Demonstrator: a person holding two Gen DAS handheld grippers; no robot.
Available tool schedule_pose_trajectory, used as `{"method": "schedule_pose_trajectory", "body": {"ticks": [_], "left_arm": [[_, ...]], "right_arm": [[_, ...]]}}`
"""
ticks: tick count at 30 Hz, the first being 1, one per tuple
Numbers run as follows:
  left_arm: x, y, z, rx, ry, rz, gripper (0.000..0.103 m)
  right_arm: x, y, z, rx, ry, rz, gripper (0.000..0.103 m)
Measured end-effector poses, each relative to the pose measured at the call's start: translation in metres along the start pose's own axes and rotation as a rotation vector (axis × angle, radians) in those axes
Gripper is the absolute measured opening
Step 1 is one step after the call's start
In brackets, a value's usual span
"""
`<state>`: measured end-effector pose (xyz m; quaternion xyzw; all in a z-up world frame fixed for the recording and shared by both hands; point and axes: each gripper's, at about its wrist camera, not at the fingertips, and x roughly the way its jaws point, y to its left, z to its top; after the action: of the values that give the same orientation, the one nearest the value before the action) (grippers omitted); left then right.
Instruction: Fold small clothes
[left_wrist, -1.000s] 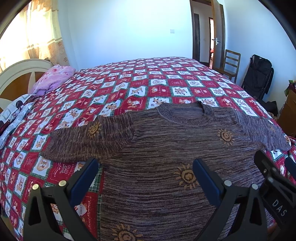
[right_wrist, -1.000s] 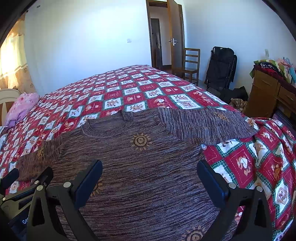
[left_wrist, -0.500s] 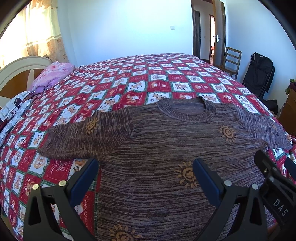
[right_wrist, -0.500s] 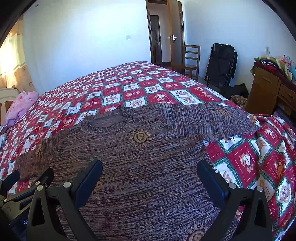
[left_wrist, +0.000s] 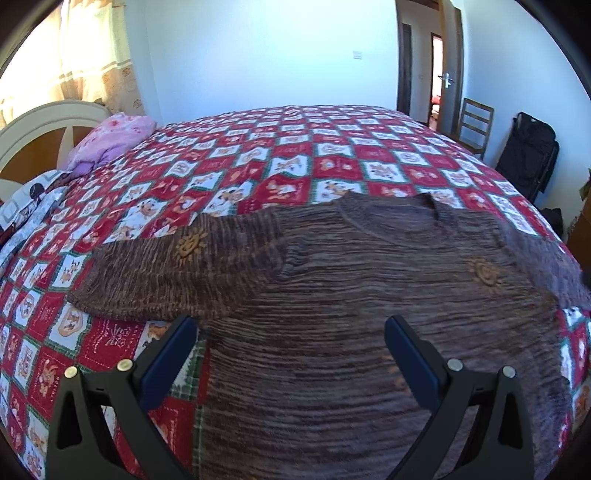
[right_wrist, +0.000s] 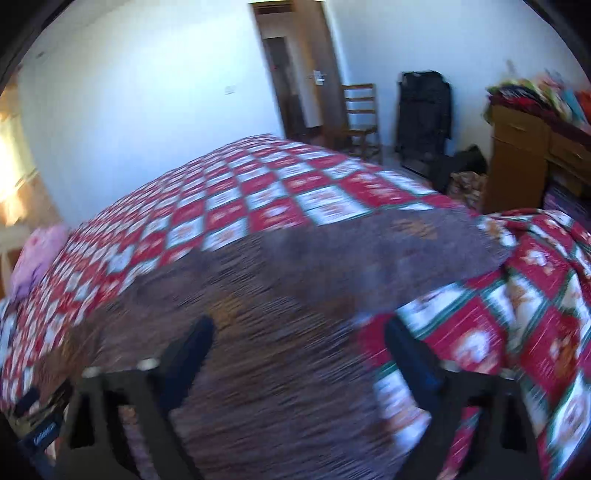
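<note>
A brown knit sweater (left_wrist: 351, 295) is spread flat, front up, on a bed covered by a red, white and green checked quilt (left_wrist: 258, 177). In the left wrist view the left gripper (left_wrist: 290, 343) is held with its jaws wide; nothing is clamped between them. Its left finger is seen over the quilt just at the sweater's side edge, below the outstretched sleeve (left_wrist: 159, 280), and its right finger is over the sweater's body. The neckline (left_wrist: 388, 214) lies ahead of the gripper and a little to its right. An orange sun motif (left_wrist: 190, 245) is seen on the sleeve ahead and to the left, and another (left_wrist: 484, 271) on the chest ahead and to the right.

The right wrist view is strongly blurred. The right gripper (right_wrist: 295, 343) is closing, yet a broad gap is seen between its fingers, and no cloth is pinched by them. Its left finger is over the sweater's body, its right finger over the quilt just past the sweater's edge. The other sleeve (right_wrist: 388, 254) lies ahead, slightly to the right.

A pink pillow (left_wrist: 110, 140) is far ahead to the left of the left gripper. A wooden chair (right_wrist: 358, 118), a black bag (right_wrist: 424, 118) and a wooden dresser (right_wrist: 524, 158) are placed beyond the bed, ahead and right of the right gripper.
</note>
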<state>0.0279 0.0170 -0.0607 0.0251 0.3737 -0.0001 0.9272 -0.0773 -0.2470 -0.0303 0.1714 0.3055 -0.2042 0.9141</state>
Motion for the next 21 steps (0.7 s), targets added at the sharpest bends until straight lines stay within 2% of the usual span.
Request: {"method": "schedule_pose_trajectory", "body": {"ticks": [1, 2, 6, 8, 10, 12, 14, 16, 20, 21], "left_arm": [[0.003, 0.002, -0.001, -0.01, 0.001, 0.0, 0.103], [0.007, 0.005, -0.002, -0.025, 0.006, -0.001, 0.103], [0.021, 0.009, -0.007, -0.053, 0.02, 0.009, 0.103], [0.029, 0.007, -0.011, -0.05, 0.027, 0.025, 0.103], [0.038, 0.005, -0.014, -0.043, 0.043, 0.036, 0.103], [0.046, 0.002, -0.019, -0.037, 0.059, 0.042, 0.103], [0.052, 0.001, -0.024, -0.037, 0.075, 0.04, 0.103], [0.05, 0.003, -0.024, -0.053, 0.056, 0.031, 0.103], [0.051, 0.003, -0.025, -0.057, 0.049, 0.02, 0.103], [0.052, 0.003, -0.025, -0.059, 0.048, 0.019, 0.103]], "right_arm": [[0.007, -0.023, 0.012, 0.047, 0.013, -0.016, 0.065], [0.011, -0.038, 0.018, 0.081, 0.023, -0.03, 0.06], [0.028, -0.143, 0.036, 0.412, 0.062, -0.091, 0.06], [0.031, -0.175, 0.041, 0.472, 0.051, -0.144, 0.06], [0.042, -0.198, 0.052, 0.446, 0.057, -0.21, 0.06], [0.053, -0.209, 0.062, 0.413, 0.072, -0.228, 0.06], [0.073, -0.213, 0.075, 0.359, 0.107, -0.215, 0.06], [0.091, -0.22, 0.084, 0.327, 0.125, -0.21, 0.06], [0.126, -0.235, 0.085, 0.339, 0.189, -0.203, 0.06], [0.126, -0.233, 0.084, 0.321, 0.18, -0.216, 0.059]]}}
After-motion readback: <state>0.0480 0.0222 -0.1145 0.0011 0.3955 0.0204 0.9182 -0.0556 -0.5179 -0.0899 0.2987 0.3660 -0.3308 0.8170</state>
